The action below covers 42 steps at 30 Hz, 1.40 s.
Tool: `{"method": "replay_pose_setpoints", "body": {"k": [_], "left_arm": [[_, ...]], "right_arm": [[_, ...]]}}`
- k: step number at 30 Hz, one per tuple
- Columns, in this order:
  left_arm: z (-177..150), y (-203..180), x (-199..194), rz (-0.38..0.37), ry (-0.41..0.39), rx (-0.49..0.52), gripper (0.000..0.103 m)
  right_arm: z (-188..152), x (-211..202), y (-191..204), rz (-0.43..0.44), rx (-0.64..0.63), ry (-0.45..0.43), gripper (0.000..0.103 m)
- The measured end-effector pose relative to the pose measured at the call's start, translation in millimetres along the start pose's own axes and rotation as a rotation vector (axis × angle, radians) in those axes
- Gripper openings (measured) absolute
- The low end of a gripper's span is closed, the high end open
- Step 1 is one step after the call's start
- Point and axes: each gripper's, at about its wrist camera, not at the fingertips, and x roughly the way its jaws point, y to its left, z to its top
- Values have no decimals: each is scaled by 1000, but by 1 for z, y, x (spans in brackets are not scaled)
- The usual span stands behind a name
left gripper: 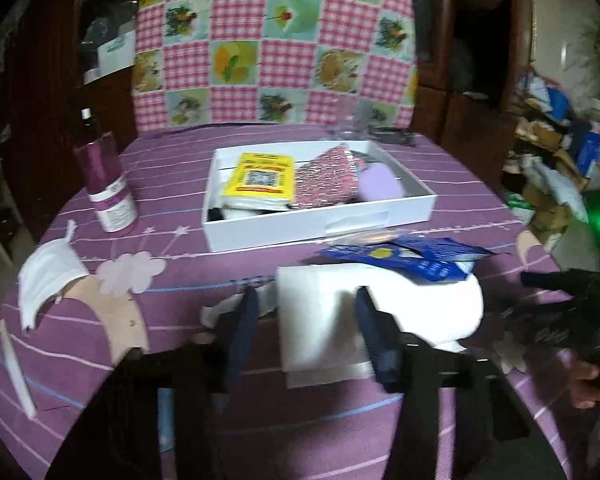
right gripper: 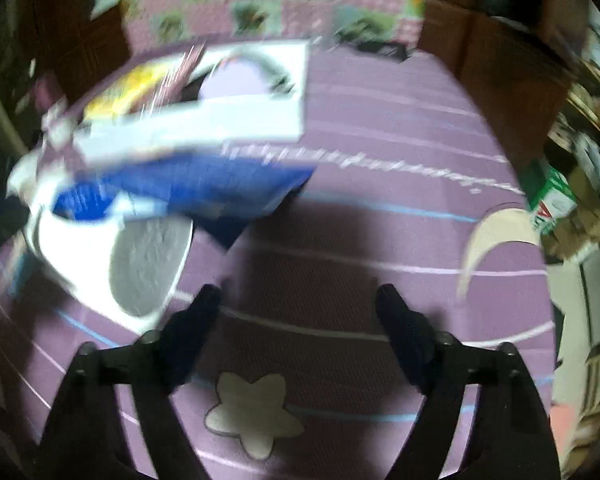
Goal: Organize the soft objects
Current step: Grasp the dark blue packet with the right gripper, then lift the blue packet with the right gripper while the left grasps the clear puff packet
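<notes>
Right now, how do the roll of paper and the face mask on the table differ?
The paper roll lies on its side near the middle of the purple cloth, thick and round; the face mask lies at the left edge, thin and creased. The roll sits between the fingers of the left tongs; no tongs are near the mask. A blue packet leans on the roll; nothing rests on the mask. Both are white, soft, and outside the white box.

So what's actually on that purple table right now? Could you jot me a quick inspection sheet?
Surface: purple striped tablecloth.
Job's things: white paper roll between the left tongs; white box holding a yellow packet and a lilac pad; face mask lying at the left.
Clutter: blue wrapper; purple bottle.
Grippers: left tongs open around the roll; right tongs open, empty.
Cables: nothing seen.
Surroundings: pink checked cloth; dark wooden cabinets.
</notes>
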Motion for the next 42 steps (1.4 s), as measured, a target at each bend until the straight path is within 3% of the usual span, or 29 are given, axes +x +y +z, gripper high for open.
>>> {"method": "replay_pose_setpoints", "body": {"k": [1,7,13,17,22,26,32,35,38,42], "left_arm": [[4,1,-1,16,7,-6,30],[24,7,-15,-5,-5,-45,30],[53,12,-21,-15,-20,-65,33],[68,10,-12,-31,-7,-66,52],[88,-10,17,-81,59,-42,53],[91,-22,40,-90,77,-41,53],[81,-25,71,-119,114,-21,53],[66,-28,79,-140,164,45,53],[56,-32,82,-137,185,108,53],[49,-40,81,-101,170,176,54]], "right_arm": [[5,-8,-5,10,49,-5,80],[35,-35,-10,12,156,-73,80],[57,-46,-23,200,349,-97,80],[65,-38,-36,297,476,11,74],[63,-2,-47,310,638,176,56],[50,27,-52,355,720,250,54],[42,36,-63,307,721,243,54],[41,36,-64,398,700,264,53],[34,39,-62,529,723,296,42],[34,40,-54,608,694,258,30]]}}
